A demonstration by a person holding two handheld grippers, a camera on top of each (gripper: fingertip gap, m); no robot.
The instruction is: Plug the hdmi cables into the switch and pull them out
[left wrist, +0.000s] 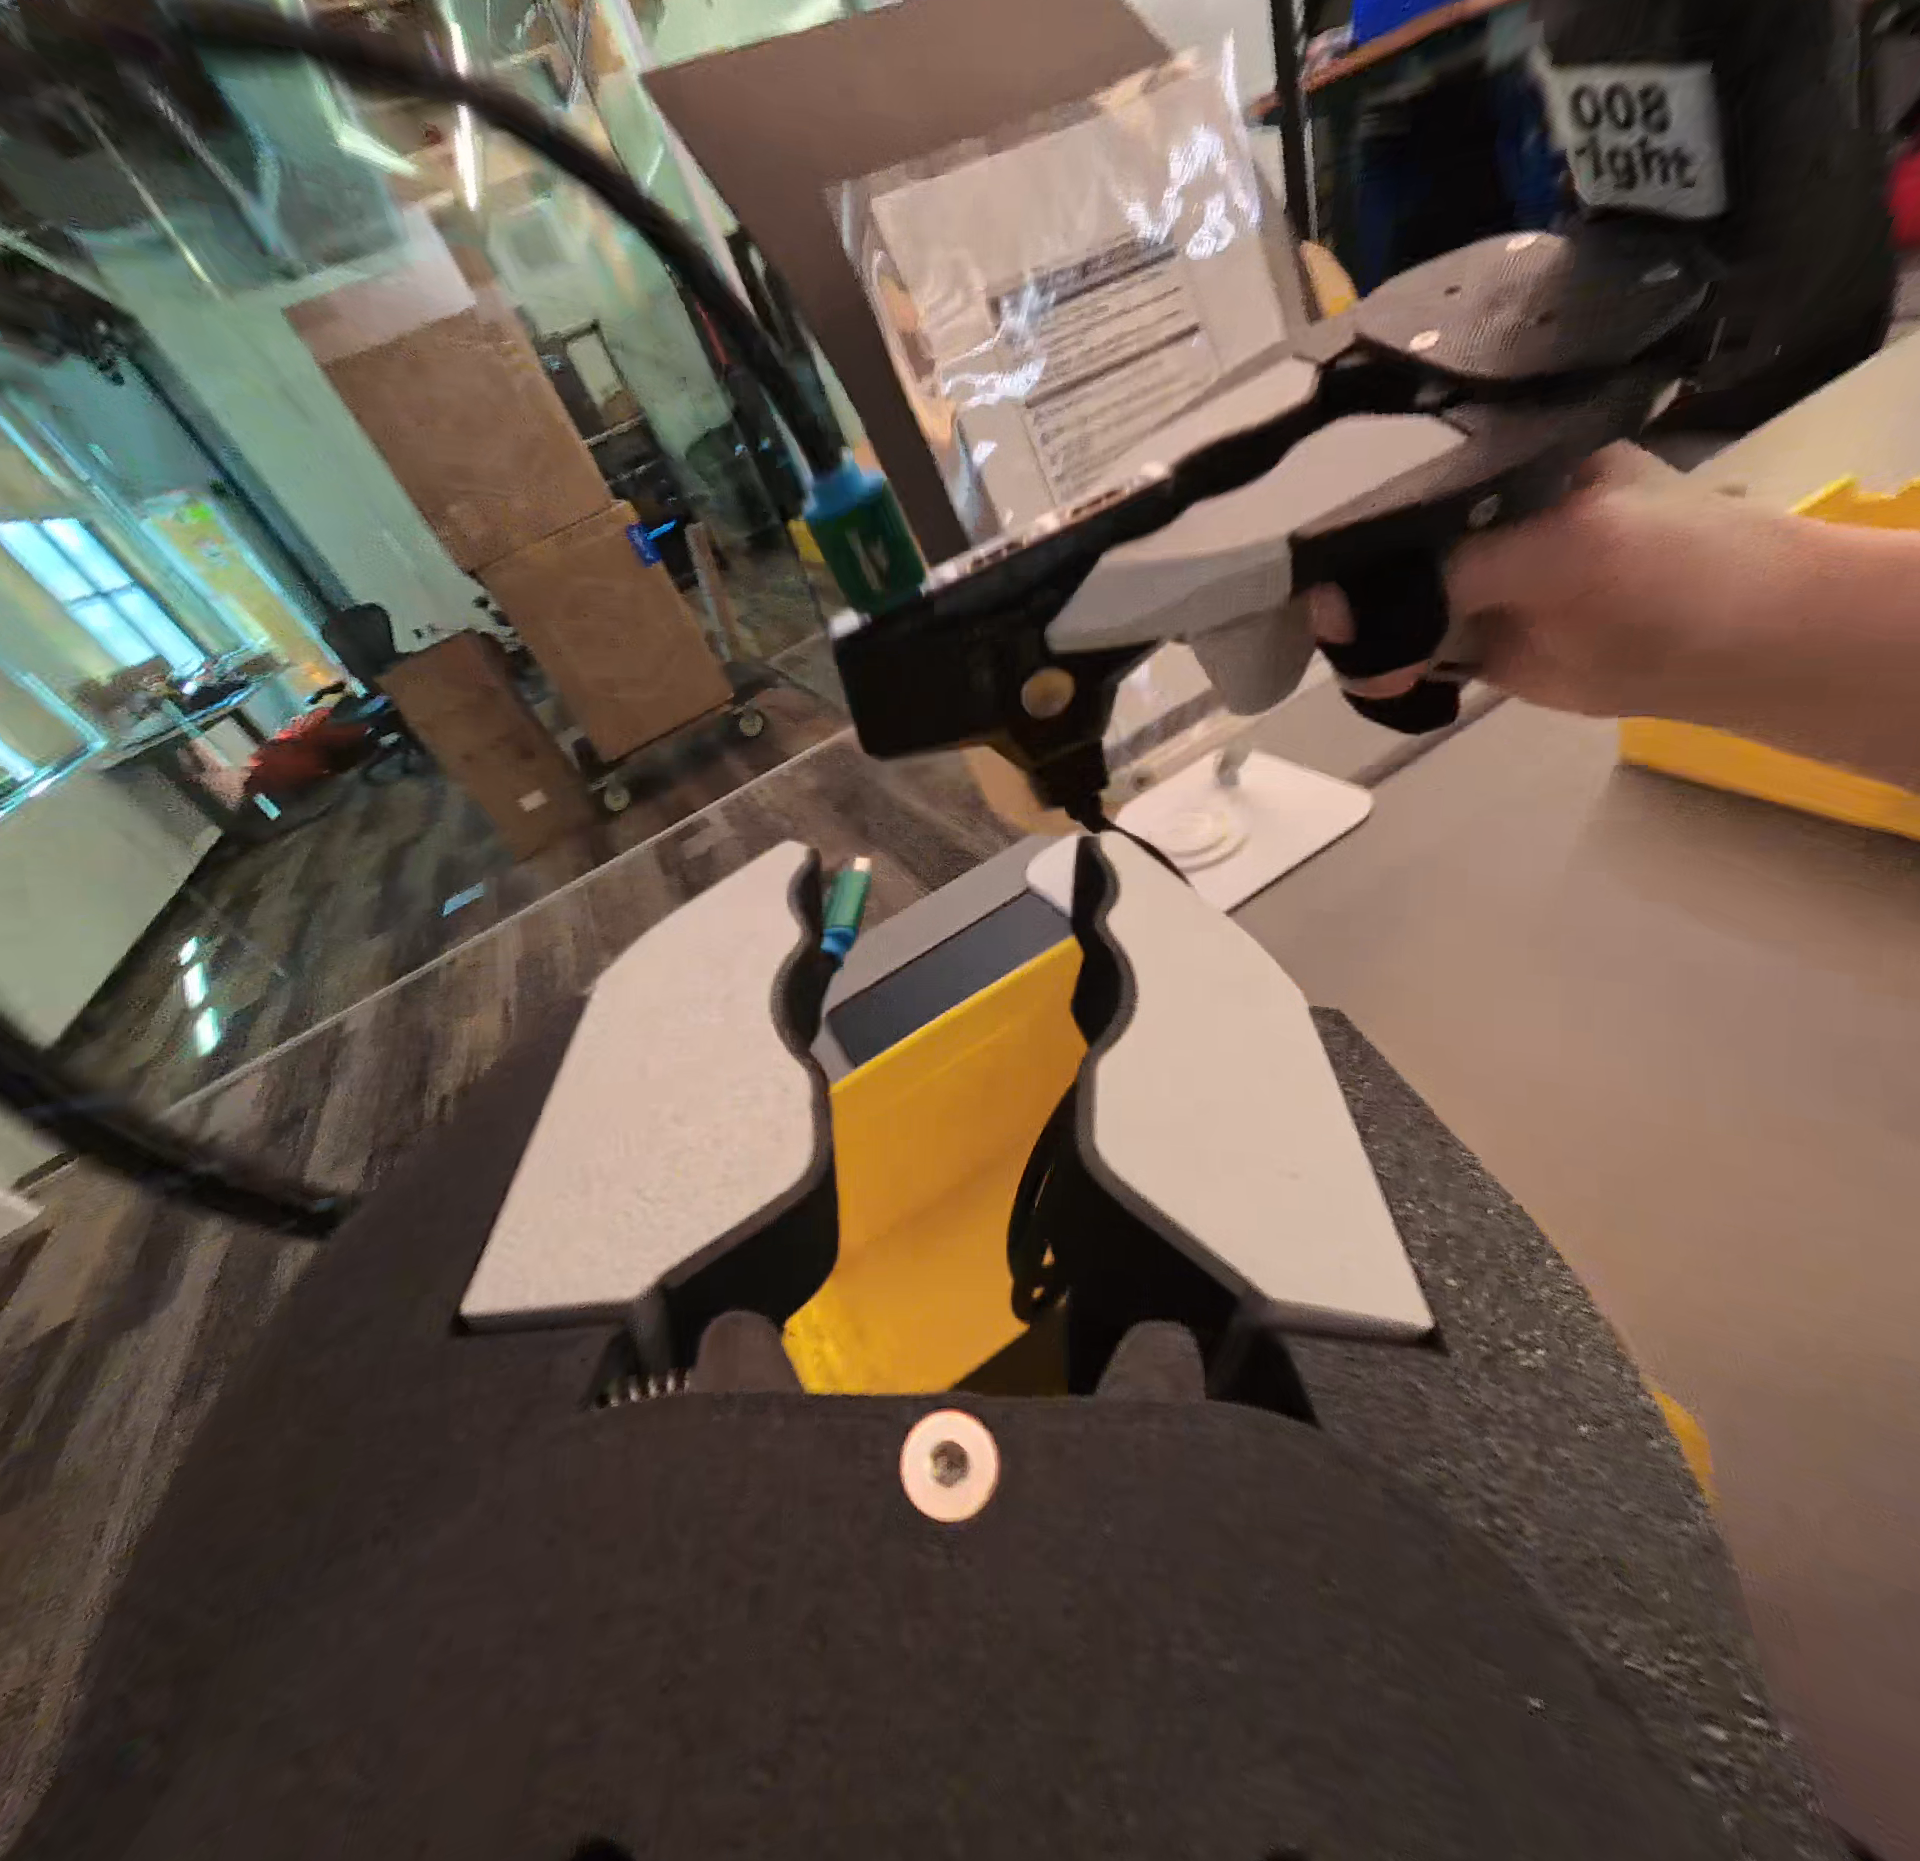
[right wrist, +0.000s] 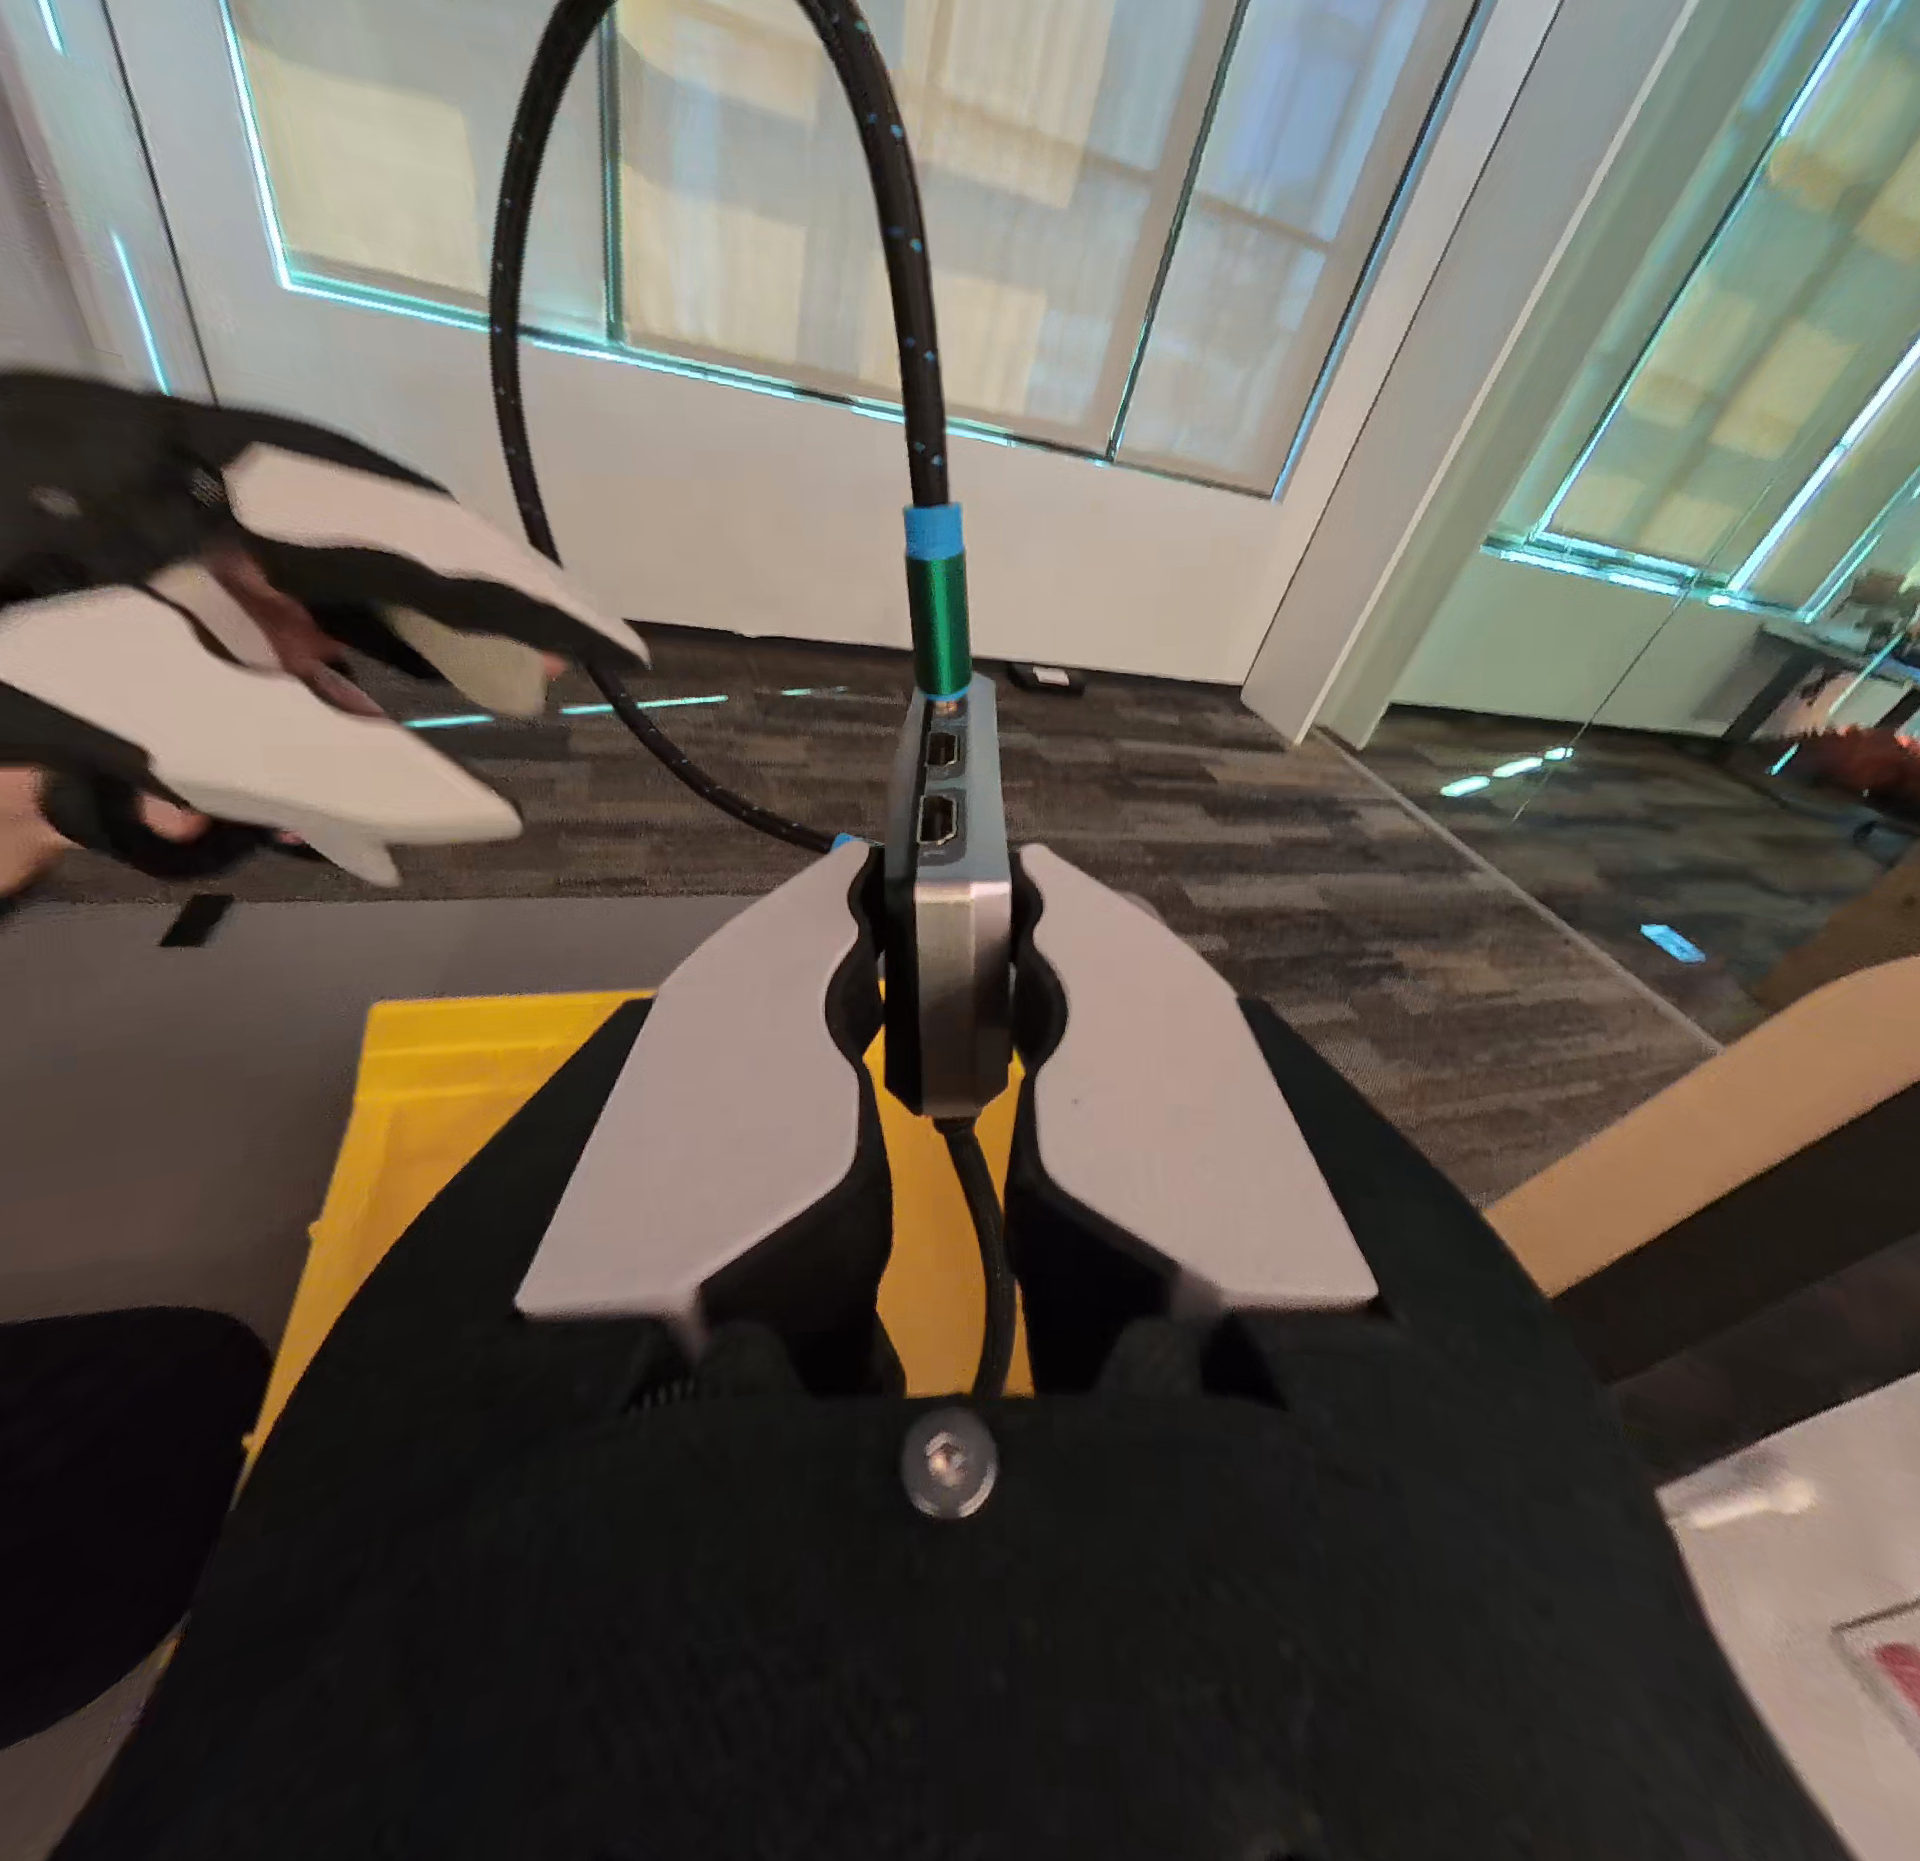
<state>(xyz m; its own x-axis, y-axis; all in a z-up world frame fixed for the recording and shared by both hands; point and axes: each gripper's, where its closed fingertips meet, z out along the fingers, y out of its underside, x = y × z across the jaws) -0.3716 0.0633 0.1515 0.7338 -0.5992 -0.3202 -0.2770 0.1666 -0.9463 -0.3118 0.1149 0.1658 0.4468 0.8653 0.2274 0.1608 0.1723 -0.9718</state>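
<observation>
1. The right tongs [right wrist: 940, 876] were clenched on the switch [right wrist: 951, 918], a slim grey box held on edge between the two pale fingers [right wrist: 727, 1084], raised above the worktop [right wrist: 156, 1084]
2. In the right wrist view the switch sat at the centre, its row of ports running toward 12 o'clock; two ports stood empty and the farthest one carried the green plug [right wrist: 938, 616] of a braided black hdmi cable [right wrist: 520, 253]
3. That cable rose from the plug, looped over toward 11 o'clock and came back down behind the left finger of the right tongs
4. A thinner black lead [right wrist: 992, 1240] hung from the near end of the switch toward 6 o'clock, over a yellow bin [right wrist: 436, 1084]
5. The left tongs [left wrist: 940, 876] were released, fingers [left wrist: 675, 1084] apart and gripping nothing; in the right wrist view they appeared blurred at 9 o'clock, well apart from the switch
6. In the left wrist view a second green plug [left wrist: 847, 902] lay just beyond the left fingertip, near 12 o'clock, beside a dark pad on the yellow bin [left wrist: 935, 1136]
7. At 2 o'clock in that view, a hand [left wrist: 1621, 606] held the right tongs' handle, the switch [left wrist: 956, 668] and plugged-in cable [left wrist: 862, 533] out front
</observation>
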